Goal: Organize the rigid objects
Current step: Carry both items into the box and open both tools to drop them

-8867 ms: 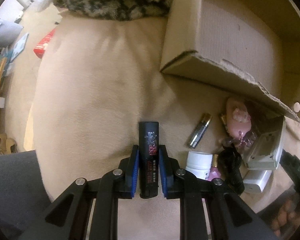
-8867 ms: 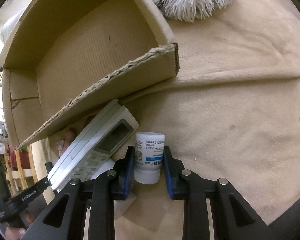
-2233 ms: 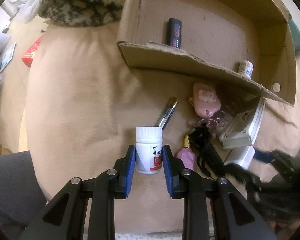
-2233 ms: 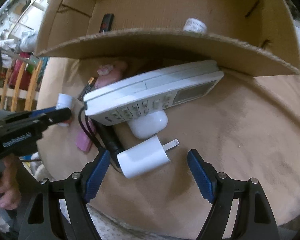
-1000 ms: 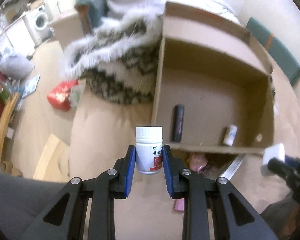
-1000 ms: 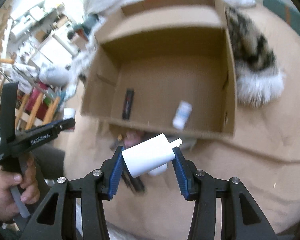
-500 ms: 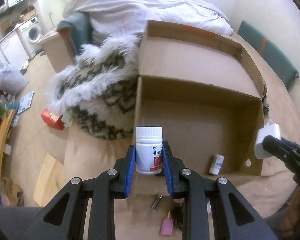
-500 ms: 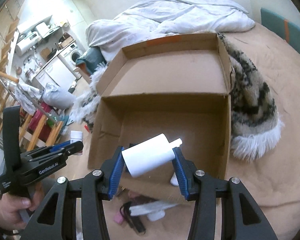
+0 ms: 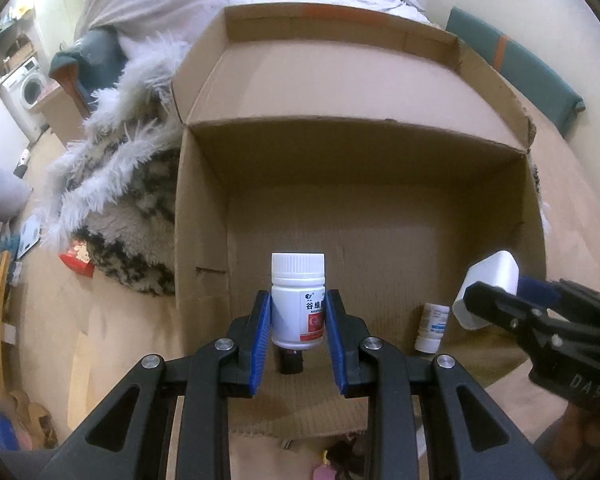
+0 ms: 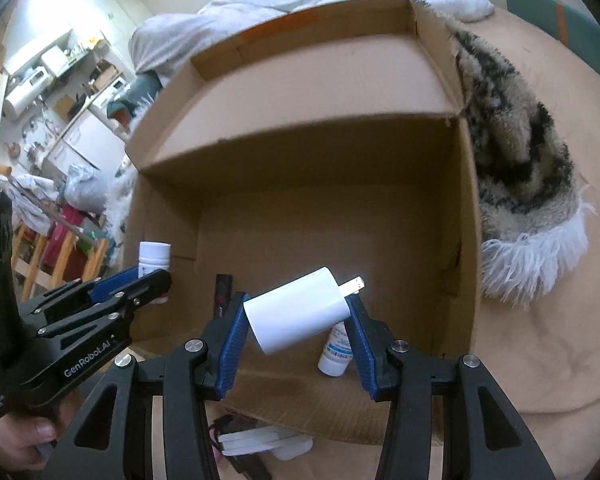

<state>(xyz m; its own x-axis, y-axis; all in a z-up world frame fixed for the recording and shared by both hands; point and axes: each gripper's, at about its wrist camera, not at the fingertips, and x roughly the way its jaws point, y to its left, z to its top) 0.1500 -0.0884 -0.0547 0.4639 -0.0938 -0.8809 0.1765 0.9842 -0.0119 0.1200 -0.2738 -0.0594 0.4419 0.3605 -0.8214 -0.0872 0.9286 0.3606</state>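
Observation:
My left gripper [image 9: 298, 312] is shut on a white pill bottle with a red label [image 9: 298, 300], held upright above the near wall of an open cardboard box [image 9: 380, 196]. My right gripper [image 10: 298, 316] is shut on a white plug charger [image 10: 300, 312], tilted, over the same box [image 10: 320, 184]. Inside the box lie a small white bottle with a blue label [image 9: 432, 326], also in the right wrist view [image 10: 336, 354], and a black stick [image 10: 222, 290], partly hidden under the bottle in the left wrist view [image 9: 290, 362]. Each gripper shows in the other's view.
A fluffy patterned blanket [image 9: 132, 184] lies against the box's left side and another part of it [image 10: 516, 160] lies on its right. A white remote [image 10: 260, 444] and a pink item [image 9: 324, 470] lie on the beige bed cover [image 10: 540, 320] in front of the box.
Both grippers have moved forward and closer to the box, each holding its object. Earlier the left took the pill bottle and the right closed on the charger.

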